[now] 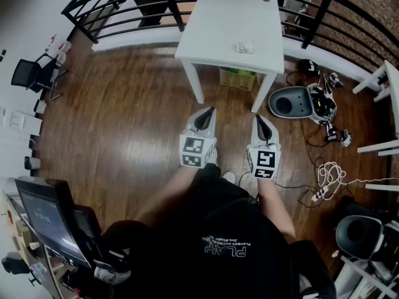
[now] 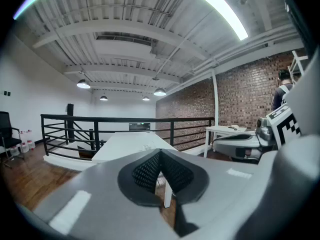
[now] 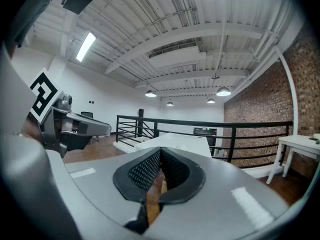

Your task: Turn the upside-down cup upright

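A white table [image 1: 227,20] stands ahead of me on the wooden floor. On its right part sits a small pale, see-through object [image 1: 245,47]; it is too small to tell whether it is the cup. My left gripper [image 1: 206,112] and right gripper [image 1: 260,118] are held side by side in front of the table's near edge, well short of that object. Both are shut, pads meeting at the tips, with nothing between them. The left gripper view shows the jaws [image 2: 160,154] aimed at the table [image 2: 127,144]; the right gripper view shows the same [image 3: 160,151].
A black railing [image 1: 124,5] runs behind the table. Under the table stands a green box [image 1: 237,78]. Right of it on the floor are a grey round device [image 1: 293,101], cables and a power strip [image 1: 321,192]. A monitor [image 1: 43,220] is at lower left, an office chair [image 1: 31,73] far left.
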### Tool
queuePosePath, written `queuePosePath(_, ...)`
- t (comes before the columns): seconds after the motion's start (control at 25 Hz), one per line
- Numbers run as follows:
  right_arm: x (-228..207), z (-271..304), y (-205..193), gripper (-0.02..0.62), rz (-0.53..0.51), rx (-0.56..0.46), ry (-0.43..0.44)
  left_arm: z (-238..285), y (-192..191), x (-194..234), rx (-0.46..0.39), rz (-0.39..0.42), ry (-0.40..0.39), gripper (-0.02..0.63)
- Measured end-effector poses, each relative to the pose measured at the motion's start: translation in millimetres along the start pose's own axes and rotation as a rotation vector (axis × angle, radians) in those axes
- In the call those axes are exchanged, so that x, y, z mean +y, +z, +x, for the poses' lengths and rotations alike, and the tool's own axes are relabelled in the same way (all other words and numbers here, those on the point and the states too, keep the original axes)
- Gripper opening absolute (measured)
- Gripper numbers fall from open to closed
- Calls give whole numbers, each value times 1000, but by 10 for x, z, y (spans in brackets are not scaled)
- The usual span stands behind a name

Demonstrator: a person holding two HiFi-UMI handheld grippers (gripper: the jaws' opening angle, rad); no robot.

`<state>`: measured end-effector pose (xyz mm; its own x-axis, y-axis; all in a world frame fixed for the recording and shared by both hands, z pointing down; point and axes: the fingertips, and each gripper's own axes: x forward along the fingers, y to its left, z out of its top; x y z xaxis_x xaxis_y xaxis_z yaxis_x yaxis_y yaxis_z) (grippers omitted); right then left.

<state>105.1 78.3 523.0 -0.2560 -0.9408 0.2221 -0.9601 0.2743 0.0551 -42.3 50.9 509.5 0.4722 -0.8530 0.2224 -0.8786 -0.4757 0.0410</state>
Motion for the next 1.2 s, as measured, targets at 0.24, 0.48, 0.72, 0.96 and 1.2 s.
queuePosePath(0.24,-19,243,18,14,-11,-8,4,251,-38,168,15,-1,8,-3)
queuePosePath(0.48,-208,628,51,14,-21,7,-19,662,-3,216,30,75,-31,-2)
queuePosePath(0.72,-309,1143,62,14,-8,54,-28,1121,59,324,50,105,-90,-2)
queuePosePath(0.96,-347,1626,155,14,-25,69,-12,1544,179,586,51,90,-110,-2)
queuePosePath(1.2,-438,1971,122,14,-30,105,-24,1893,203,821,52,73,-124,-3)
